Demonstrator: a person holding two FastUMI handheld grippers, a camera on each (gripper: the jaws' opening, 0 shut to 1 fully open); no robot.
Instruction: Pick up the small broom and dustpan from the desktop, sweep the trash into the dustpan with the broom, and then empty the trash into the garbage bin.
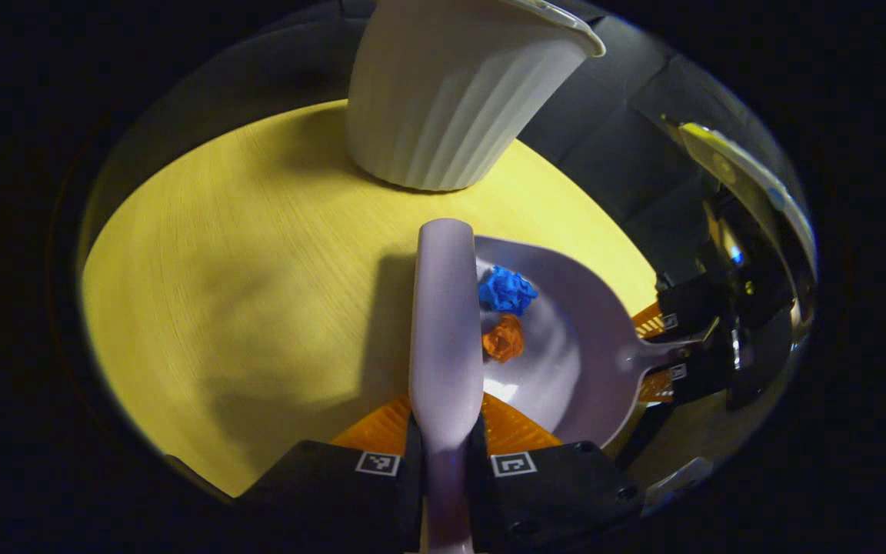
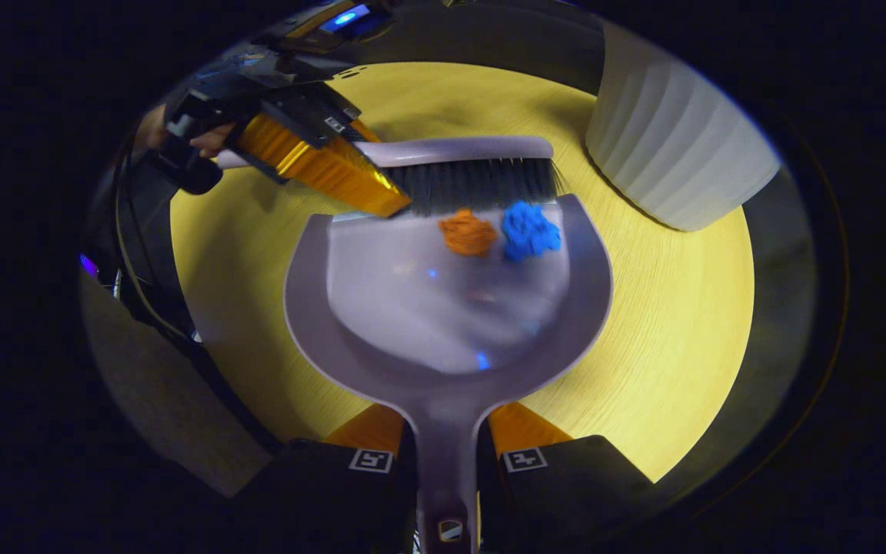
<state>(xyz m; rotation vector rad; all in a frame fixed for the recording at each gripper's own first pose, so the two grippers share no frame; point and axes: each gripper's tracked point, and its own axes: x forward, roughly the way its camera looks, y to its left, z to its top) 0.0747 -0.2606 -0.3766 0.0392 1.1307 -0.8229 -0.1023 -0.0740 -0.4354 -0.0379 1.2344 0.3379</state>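
Left gripper view: left claw [image 1: 445, 454] clamped on handle of pale lilac plastic hand broom [image 1: 444, 338], pointing forward. Beside it, matching lilac plastic dustpan [image 1: 589, 362] flat on round yellow wood-grain counter [image 1: 243, 292], holding crumpled blue paper ball [image 1: 506, 290] and crumpled orange paper ball [image 1: 504, 338]. Ribbed white plastic garbage bin [image 1: 451, 92] upright at far counter edge. Right claw [image 1: 662, 350] gripping dustpan handle at right.

Right gripper view: right claw [image 2: 447, 454] closed on dustpan [image 2: 443, 308] handle. Both paper balls just inside pan lip, touching broom's [image 2: 474, 165] dark bristles [image 2: 481, 185]. Bin [image 2: 674, 146] at upper right. Left claw's orange fingers [image 2: 320, 165] on broom handle.
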